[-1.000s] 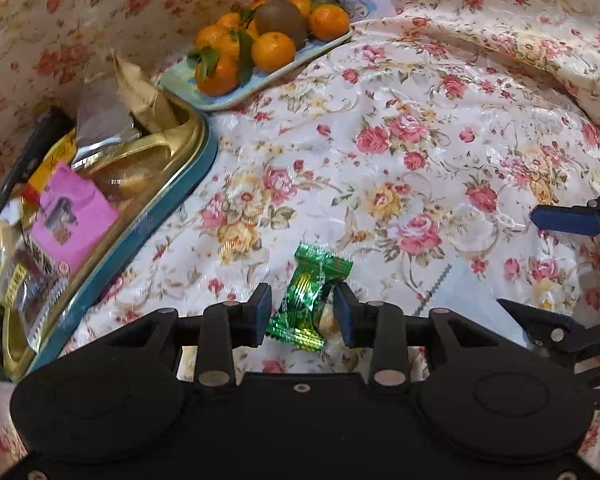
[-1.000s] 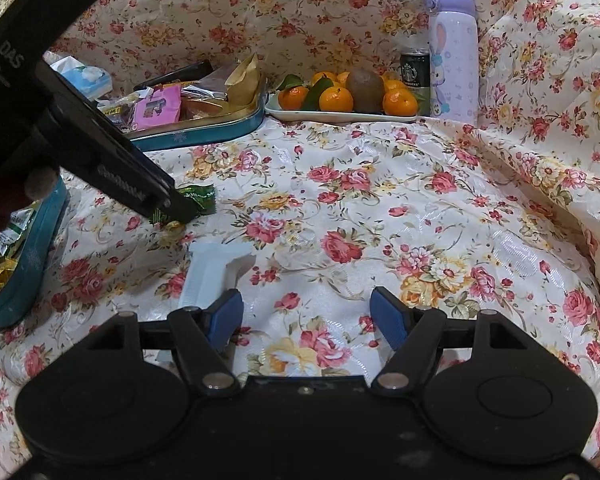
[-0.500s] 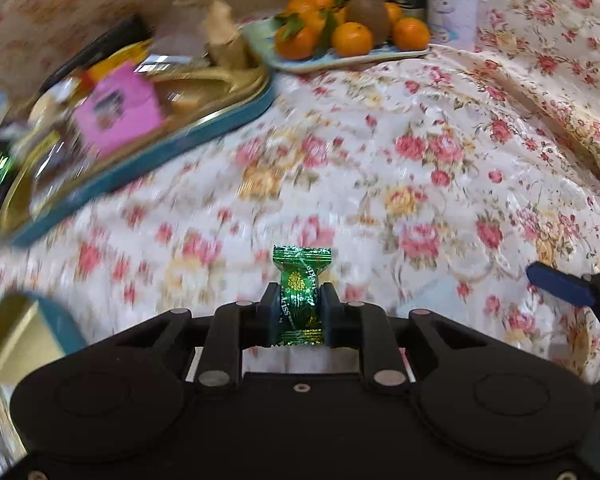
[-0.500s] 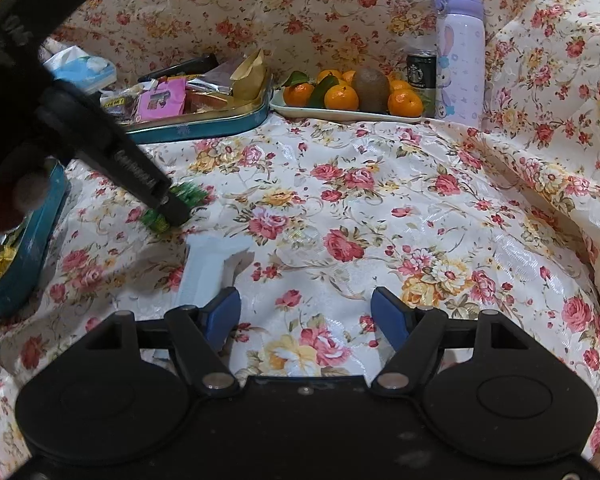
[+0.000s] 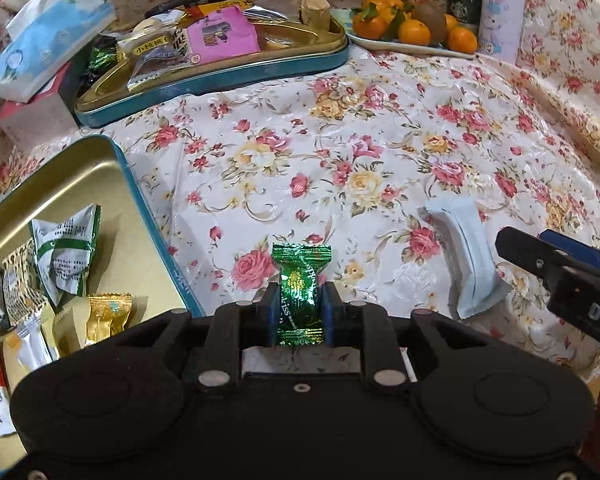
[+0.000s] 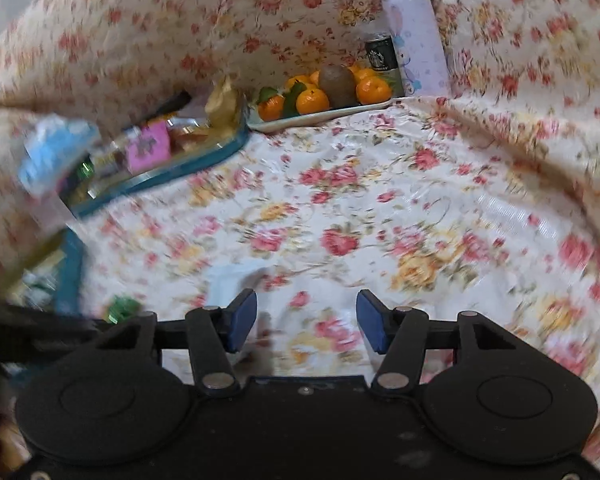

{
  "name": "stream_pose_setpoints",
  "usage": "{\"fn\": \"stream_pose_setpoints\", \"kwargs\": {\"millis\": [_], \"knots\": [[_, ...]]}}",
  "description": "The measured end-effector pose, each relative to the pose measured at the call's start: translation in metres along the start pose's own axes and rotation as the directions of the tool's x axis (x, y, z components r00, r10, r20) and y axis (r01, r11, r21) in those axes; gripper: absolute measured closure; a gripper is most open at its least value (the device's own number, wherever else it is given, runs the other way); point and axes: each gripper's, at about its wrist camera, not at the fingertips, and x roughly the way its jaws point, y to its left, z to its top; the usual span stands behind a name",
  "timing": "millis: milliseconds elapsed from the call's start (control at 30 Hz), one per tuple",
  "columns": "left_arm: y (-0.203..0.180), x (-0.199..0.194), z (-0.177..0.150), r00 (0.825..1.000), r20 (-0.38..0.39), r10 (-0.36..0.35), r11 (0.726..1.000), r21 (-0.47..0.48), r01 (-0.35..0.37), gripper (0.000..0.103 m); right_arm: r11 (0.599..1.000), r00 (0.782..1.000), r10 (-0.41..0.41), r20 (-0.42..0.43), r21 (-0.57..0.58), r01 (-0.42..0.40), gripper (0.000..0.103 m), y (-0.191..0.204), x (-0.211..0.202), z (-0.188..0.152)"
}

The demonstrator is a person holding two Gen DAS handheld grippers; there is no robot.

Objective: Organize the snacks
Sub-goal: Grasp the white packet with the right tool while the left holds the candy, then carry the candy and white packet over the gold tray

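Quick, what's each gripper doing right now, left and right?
Left gripper: closed on the green foil-wrapped candy.
Right gripper: open, holding nothing.

A broad stretch of bare floral cloth [image 5: 340, 152] lies open through the frame's centre, hemmed by the gold tin [image 5: 80, 168] at lower left, the snack tray [image 5: 220, 80] at upper left, the fruit plate [image 5: 404, 46] at top, and a white packet [image 5: 466, 256] at right.
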Motion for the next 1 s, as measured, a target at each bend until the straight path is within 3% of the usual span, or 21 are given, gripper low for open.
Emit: {"fn": "stream_pose_setpoints", "kwargs": {"millis": [133, 333, 500, 667, 800, 833, 867, 900, 1000], "knots": [[-0.001, 0.002, 0.001, 1.000, 0.012, 0.003, 1.000, 0.005, -0.003, 0.070, 0.999, 0.999, 0.015, 0.042, -0.036, -0.013, 0.044, 0.023, -0.005, -0.003], [0.007, 0.003, 0.000, 0.999, 0.025, -0.028, 0.999, -0.037, 0.029, 0.069, 0.997, 1.000, 0.003, 0.009, -0.075, -0.002, 0.044, 0.043, 0.015, -0.001], [0.011, 0.004, 0.003, 0.998, 0.018, -0.065, 0.997, -0.043, 0.066, 0.068, 0.995, 0.999, -0.035, -0.037, -0.096, 0.032, 0.062, 0.047, 0.029, -0.005], [0.008, 0.005, 0.003, 0.995, 0.020, -0.097, 0.995, -0.011, 0.097, 0.056, 0.978, 0.997, -0.073, -0.030, -0.198, 0.066, 0.064, 0.057, 0.030, -0.010], [-0.001, 0.005, 0.002, 0.997, 0.033, -0.066, 0.998, 0.013, 0.066, 0.054, 0.966, 0.995, -0.098, -0.016, -0.244, 0.091, 0.069, 0.060, 0.032, -0.013], [-0.001, 0.005, 0.002, 0.998, 0.036, -0.060, 0.998, 0.013, 0.059, 0.058, 0.965, 0.995, -0.095, -0.014, -0.245, 0.089, 0.071, 0.059, 0.032, -0.013], [-0.001, 0.005, 0.001, 0.998, 0.042, -0.052, 0.999, 0.013, 0.052, 0.068, 0.966, 0.996, -0.092, -0.013, -0.244, 0.086, 0.079, 0.058, 0.031, -0.013], [0.000, 0.004, 0.001, 0.998, 0.045, -0.044, 0.999, 0.010, 0.044, 0.076, 0.968, 0.996, -0.087, -0.017, -0.239, 0.080, 0.081, 0.056, 0.031, -0.012], [0.006, 0.003, 0.002, 0.998, 0.028, -0.060, 0.998, -0.022, 0.061, 0.079, 0.976, 0.997, -0.068, -0.034, -0.209, 0.059, 0.082, 0.049, 0.025, -0.009]]}}
